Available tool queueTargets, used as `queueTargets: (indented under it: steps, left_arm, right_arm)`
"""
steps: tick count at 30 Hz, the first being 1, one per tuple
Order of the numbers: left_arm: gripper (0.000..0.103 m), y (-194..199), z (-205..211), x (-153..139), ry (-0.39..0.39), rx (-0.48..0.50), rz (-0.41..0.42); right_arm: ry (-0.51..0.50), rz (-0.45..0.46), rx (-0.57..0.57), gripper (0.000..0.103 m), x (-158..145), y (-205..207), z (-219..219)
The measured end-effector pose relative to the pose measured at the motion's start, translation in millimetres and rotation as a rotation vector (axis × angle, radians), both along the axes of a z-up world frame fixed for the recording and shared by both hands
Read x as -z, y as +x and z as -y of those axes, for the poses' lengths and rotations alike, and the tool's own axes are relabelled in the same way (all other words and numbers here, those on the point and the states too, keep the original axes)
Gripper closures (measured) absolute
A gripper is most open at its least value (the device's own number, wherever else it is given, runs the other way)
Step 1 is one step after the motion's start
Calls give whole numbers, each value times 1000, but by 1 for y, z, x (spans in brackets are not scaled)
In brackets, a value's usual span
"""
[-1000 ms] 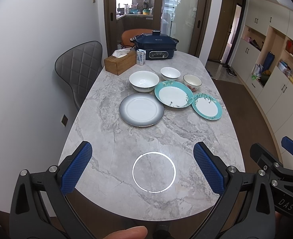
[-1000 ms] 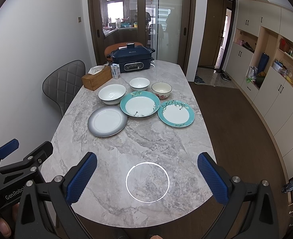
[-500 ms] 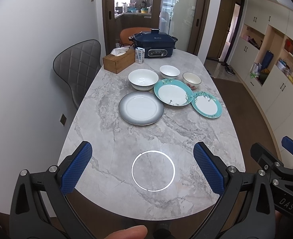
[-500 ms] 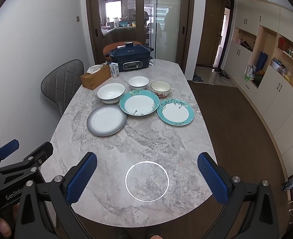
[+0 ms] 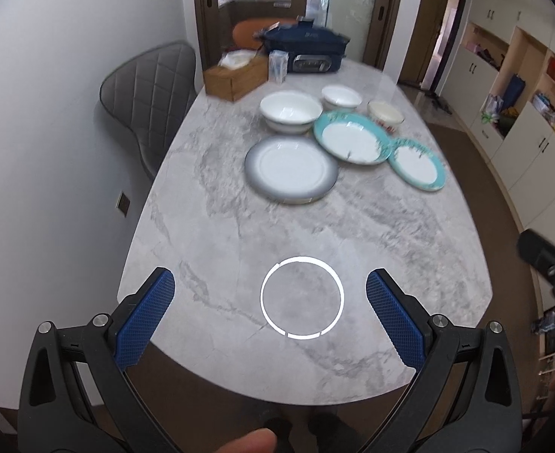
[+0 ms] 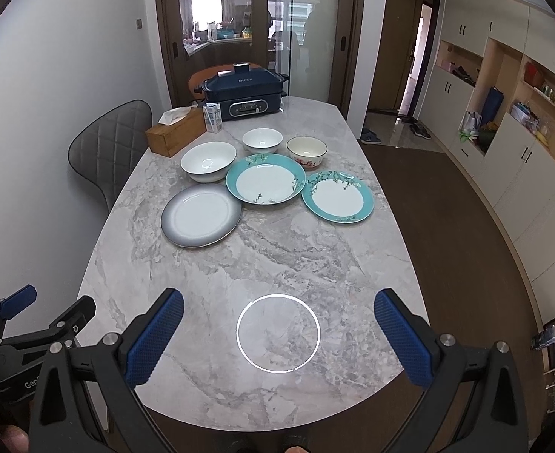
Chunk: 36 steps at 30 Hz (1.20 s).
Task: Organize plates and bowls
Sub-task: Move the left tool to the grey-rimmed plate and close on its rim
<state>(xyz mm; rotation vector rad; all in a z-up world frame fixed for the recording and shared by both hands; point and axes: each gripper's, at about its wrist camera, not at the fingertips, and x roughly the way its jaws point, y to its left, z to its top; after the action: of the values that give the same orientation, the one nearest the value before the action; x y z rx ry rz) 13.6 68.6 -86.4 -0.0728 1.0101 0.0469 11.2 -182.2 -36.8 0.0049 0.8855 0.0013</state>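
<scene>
Marble dining table (image 6: 277,264) fills both wrist views, with a quilted grey chair (image 6: 107,151) at its wall side and cabinets across the floor. We take the grey-rimmed plate (image 6: 201,214) as our landmark.

Just beyond this plate sits the large white bowl (image 6: 208,161). Beside the plate, toward the cabinets, lies the deep teal plate (image 6: 265,178), its rim meeting or slightly overlapping the grey rim; we cannot tell which. Farther the same way lies the flat teal plate (image 6: 337,197), close against the deep one. Behind the teal pair stand the small white bowl (image 6: 262,140) and the cream bowl with red flowers (image 6: 306,152). At the far end, well beyond the plate, are a wooden tissue box (image 6: 175,136), a small carton (image 6: 212,117) and a dark blue electric cooker (image 6: 244,90).

We judge this spread-out, single-layer layout to be the unsorted starting state: nothing is stacked yet.

Our left gripper (image 5: 269,302) and right gripper (image 6: 279,324) both hover over the near edge, well short of the plate, each with its blue pads spread wide and holding nothing. We read this as a ready posture, wide enough to take a rim. The left view is blurred, so fine rim contacts there are unclear.
</scene>
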Motion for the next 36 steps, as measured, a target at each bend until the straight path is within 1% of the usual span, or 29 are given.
queueTargets:
  steps: [3, 5, 8, 9, 10, 12, 13, 15, 16, 18, 19, 20, 21, 23, 24, 25, 26, 27, 29, 30, 32, 34, 35, 36]
  left_arm:
    - [1, 11, -24, 35, -55, 18, -46]
    - [1, 23, -37, 59, -107, 29, -77]
    - [1, 52, -60, 93, -225, 3, -96]
    - [1, 67, -69, 106, -259, -2, -102]
    - [1, 80, -72, 115, -272, 0, -113]
    - [0, 108, -81, 137, -262, 1, -111]
    - [0, 119, -82, 141, -263, 2, -104]
    - [0, 147, -89, 153, -255, -11, -68]
    - [0, 161, -87, 158, -240, -26, -84]
    - [0, 198, -88, 176, -208, -42, -193]
    - [1, 215, -88, 185, -207, -50, -254]
    - [1, 231, -91, 194, -206, -74, -298]
    - [1, 249, -95, 201, -193, -107, -305]
    - [1, 273, -100, 210, -164, -120, -283]
    - [1, 289, -101, 218, -154, -118, -292]
    - [1, 300, -103, 224, -158, -111, -302]
    - [1, 316, -104, 231, -176, -93, -301]
    - [1, 327, -103, 235, -188, -77, -294]
    - [1, 348, -101, 246, -169, -48, -308]
    - [1, 363, -102, 253, -166, -24, -315]
    - [1, 377, -102, 259, -184, 27, -309]
    - [1, 395, -101, 265, -161, 80, -302]
    - [2, 403, -100, 269, -165, 113, -301]
    - [5, 413, -101, 275, -177, 144, -312]
  right_arm:
    - [39, -20, -29, 0, 15, 8, -2]
    - [93, -22, -74, 0, 30, 20, -3]
    - [195, -61, -128, 0, 61, 53, -3]
    - [247, -72, -142, 0, 72, 65, 0]
    - [309, -83, -155, 2, 82, 79, 3]
    - [433, -101, -175, 2, 103, 110, 11]
    - [481, -108, -190, 2, 114, 127, 14]
    - [502, -120, -213, 2, 131, 162, 13]
    - [507, -126, -231, 3, 140, 181, 12]
    - [540, -146, -256, 4, 157, 212, 12]
    - [567, -161, -266, 4, 166, 227, 14]
    - [595, -186, -267, 6, 177, 242, 16]
    - [614, -208, -267, 7, 187, 255, 17]
    - [653, -234, -281, 9, 205, 278, 16]
    - [655, -241, -284, 9, 213, 286, 15]
    - [655, -251, -285, 11, 221, 294, 14]
    - [660, -265, -282, 16, 229, 300, 13]
    - [673, -278, -278, 18, 237, 306, 12]
    - [682, -295, -270, 27, 251, 315, 11]
    - [681, -298, -273, 28, 257, 319, 11]
    - [681, -305, -266, 30, 266, 324, 11]
    - [694, -303, -250, 30, 272, 327, 13]
    - [704, -302, -243, 30, 276, 329, 15]
    - [709, -305, -239, 30, 280, 331, 16]
